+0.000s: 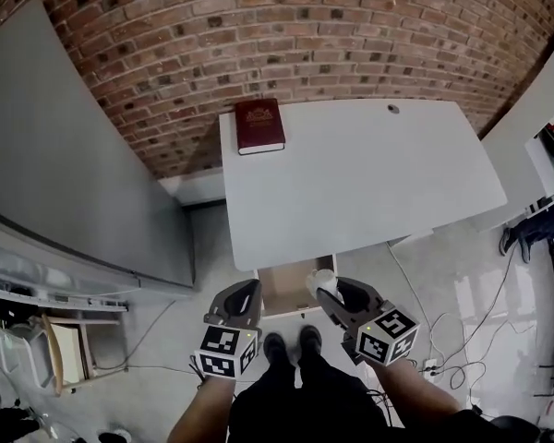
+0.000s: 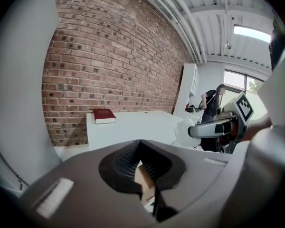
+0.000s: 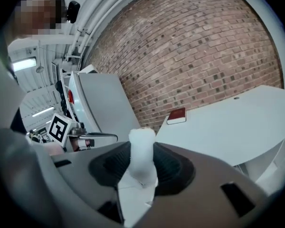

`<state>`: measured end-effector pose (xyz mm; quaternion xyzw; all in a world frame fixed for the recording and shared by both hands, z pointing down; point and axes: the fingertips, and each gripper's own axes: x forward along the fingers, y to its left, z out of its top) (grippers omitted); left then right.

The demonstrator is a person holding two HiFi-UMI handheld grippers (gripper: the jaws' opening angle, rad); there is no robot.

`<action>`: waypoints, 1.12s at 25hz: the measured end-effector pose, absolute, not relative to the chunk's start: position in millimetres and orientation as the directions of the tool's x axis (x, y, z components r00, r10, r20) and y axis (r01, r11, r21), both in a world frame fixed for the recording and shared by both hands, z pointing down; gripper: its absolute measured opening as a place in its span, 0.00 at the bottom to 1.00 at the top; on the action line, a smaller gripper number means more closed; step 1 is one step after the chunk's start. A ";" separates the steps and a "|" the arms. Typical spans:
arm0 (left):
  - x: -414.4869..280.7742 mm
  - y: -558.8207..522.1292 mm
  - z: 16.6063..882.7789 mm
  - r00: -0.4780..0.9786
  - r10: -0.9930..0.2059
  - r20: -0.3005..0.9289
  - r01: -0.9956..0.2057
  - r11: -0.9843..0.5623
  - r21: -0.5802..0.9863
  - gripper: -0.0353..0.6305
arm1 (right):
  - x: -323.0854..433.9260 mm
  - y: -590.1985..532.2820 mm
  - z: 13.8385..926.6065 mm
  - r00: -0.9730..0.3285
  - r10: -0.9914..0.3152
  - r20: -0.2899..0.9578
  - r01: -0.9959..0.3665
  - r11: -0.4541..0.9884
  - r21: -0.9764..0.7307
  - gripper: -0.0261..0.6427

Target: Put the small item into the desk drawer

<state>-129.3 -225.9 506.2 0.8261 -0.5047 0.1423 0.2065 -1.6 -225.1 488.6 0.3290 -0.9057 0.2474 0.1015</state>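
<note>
The small item [image 1: 324, 283] is a white, rounded cylinder, and my right gripper [image 1: 331, 293] is shut on it. In the right gripper view the small item [image 3: 142, 152] stands upright between the dark pads [image 3: 173, 164]. It hangs at the right front corner of the open desk drawer [image 1: 284, 290], whose inside is brown. My left gripper [image 1: 247, 295] is at the drawer's left front corner, its jaws shut with nothing between them. Through the left gripper [image 2: 141, 161] a strip of brown drawer [image 2: 143, 180] shows.
The white desk [image 1: 369, 178] stands against a brick wall, with a red book [image 1: 259, 125] at its far left corner. A grey panel [image 1: 65, 164] stands to the left. Cables [image 1: 452, 363] lie on the floor at the right. A person's shoes [image 1: 292, 345] are just below the drawer.
</note>
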 end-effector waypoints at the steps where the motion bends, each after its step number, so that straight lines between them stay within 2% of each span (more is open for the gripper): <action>1: -128.1 -226.3 512.9 0.444 -0.772 0.454 -0.896 -0.394 0.205 0.06 | -2.1 -226.2 496.6 -0.769 -0.526 0.363 -0.638 0.671 -0.379 0.25; 10: -134.0 -224.9 591.4 0.380 -0.764 0.522 -0.923 -0.276 0.267 0.06 | -25.1 -226.7 594.1 -0.781 -0.367 0.505 -0.581 0.723 -0.373 0.25; 16: -139.4 -213.3 641.6 0.373 -0.745 0.553 -0.921 -0.225 0.318 0.06 | -39.9 -227.8 668.7 -0.744 -0.293 0.601 -0.582 0.726 -0.366 0.25; 28: -156.6 -207.6 724.0 0.370 -0.701 0.609 -0.921 -0.192 0.340 0.06 | -37.9 -250.5 815.9 -0.588 -0.311 0.746 -0.723 0.616 -0.313 0.25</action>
